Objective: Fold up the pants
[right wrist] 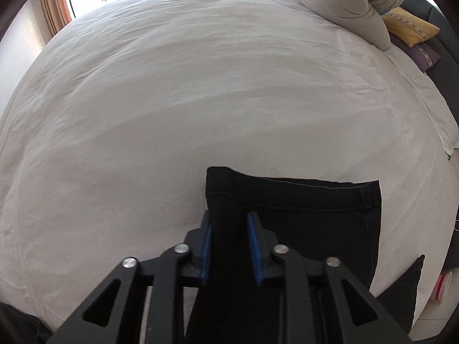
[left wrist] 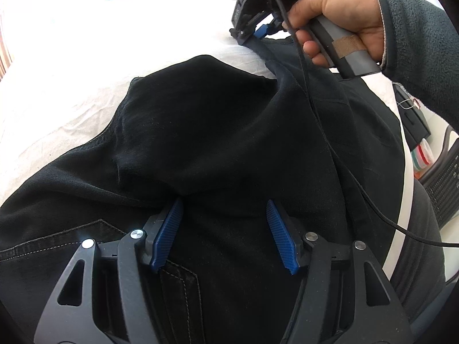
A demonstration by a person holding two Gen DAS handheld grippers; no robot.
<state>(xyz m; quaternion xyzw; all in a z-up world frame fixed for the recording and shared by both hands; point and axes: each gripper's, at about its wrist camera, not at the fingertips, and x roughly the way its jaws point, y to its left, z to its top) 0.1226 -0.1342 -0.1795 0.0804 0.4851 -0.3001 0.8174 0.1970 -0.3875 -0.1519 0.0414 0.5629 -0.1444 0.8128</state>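
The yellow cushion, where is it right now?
In the right wrist view, the yellow cushion lies at the upper right, between the rolled white duvet and a purple cushion.

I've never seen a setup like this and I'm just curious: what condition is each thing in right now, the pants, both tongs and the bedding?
Pants: black, bunched and creased, lying on the bed, not yet neatly folded.
Left tongs: open, fingers spread over the fabric.
Right tongs: shut on a fold of the pants near the leg hem.
Bed sheet: white, spread out, lightly wrinkled.
Duvet: rolled up at the far corner.
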